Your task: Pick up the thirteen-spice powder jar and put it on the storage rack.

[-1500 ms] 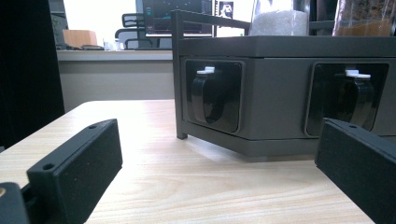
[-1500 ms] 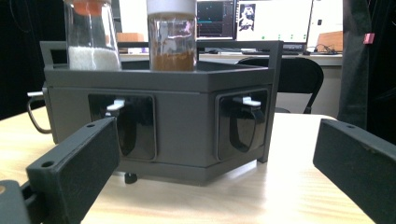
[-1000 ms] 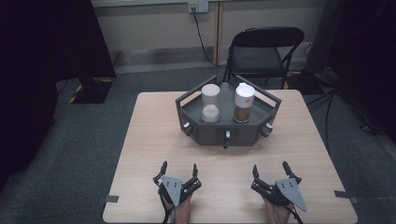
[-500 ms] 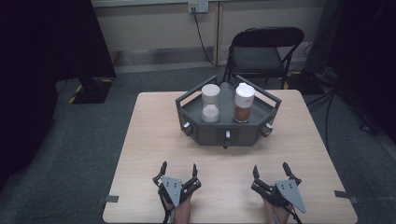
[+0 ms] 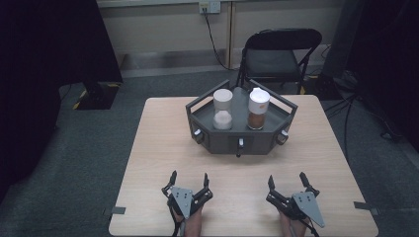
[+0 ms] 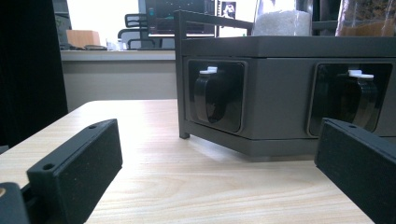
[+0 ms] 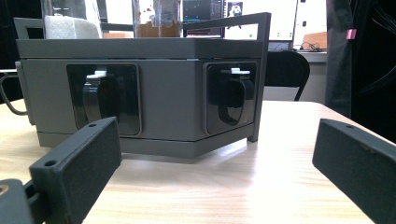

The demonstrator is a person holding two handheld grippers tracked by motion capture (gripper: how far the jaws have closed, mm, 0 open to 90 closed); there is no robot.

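Two hand-held grippers, the left hand-held gripper [image 5: 188, 185] and the right hand-held gripper [image 5: 287, 183], rest wide apart and empty on the counter [image 5: 158, 148], likely poised to start. Both face the grey tray [image 5: 240, 140], well ahead at mid-counter, carrying a white-filled jar [image 5: 223, 109] and a brown-filled jar [image 5: 258, 108].

Table [image 5: 163, 143] pale wood-grain laminate, smooth; tray [image 5: 257, 140] matt grey plastic; knobs [image 6: 208, 93] glossy black.
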